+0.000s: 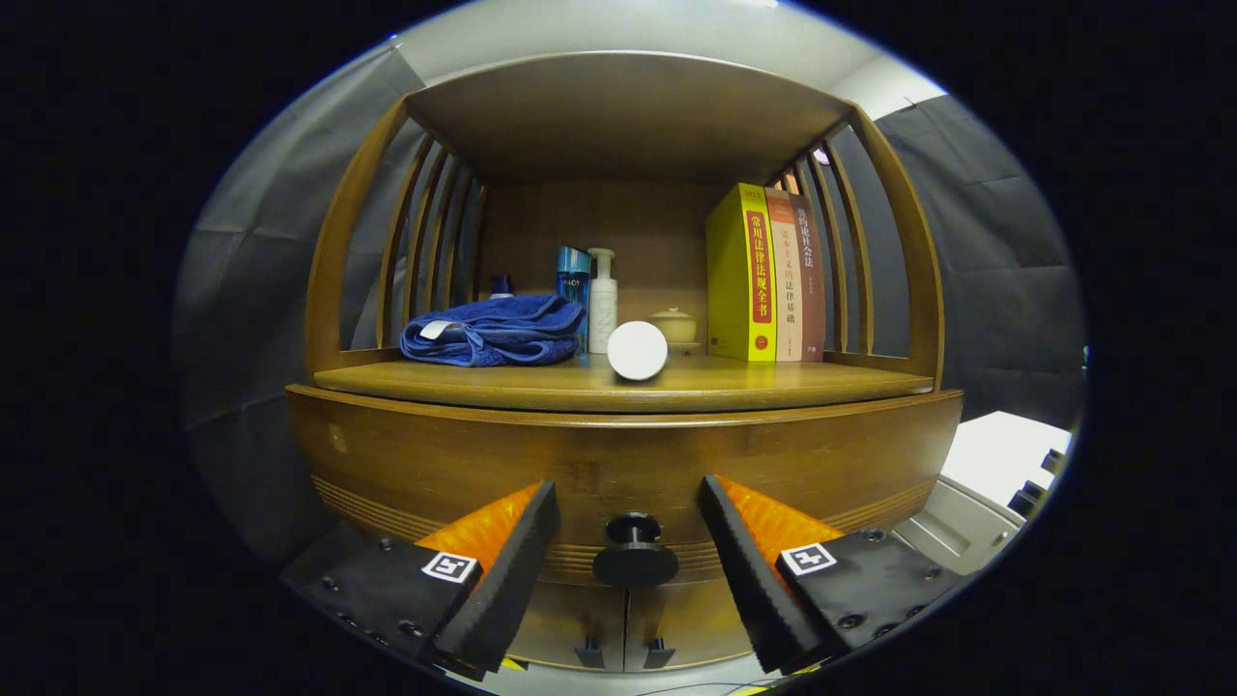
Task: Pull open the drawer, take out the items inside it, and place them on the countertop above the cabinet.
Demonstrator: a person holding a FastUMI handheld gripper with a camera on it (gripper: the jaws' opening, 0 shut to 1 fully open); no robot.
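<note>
My one camera rides on the tool (628, 570), looking forward and level, close to the drawer (628, 474) front. Knob (634, 553) sits between the spread fingers; desk (618, 385) just above.

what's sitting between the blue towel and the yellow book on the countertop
In the gripper view, between blue towel and yellow book: a blue bottle, white pump bottle, white cylinder, small lidded cup.
</note>
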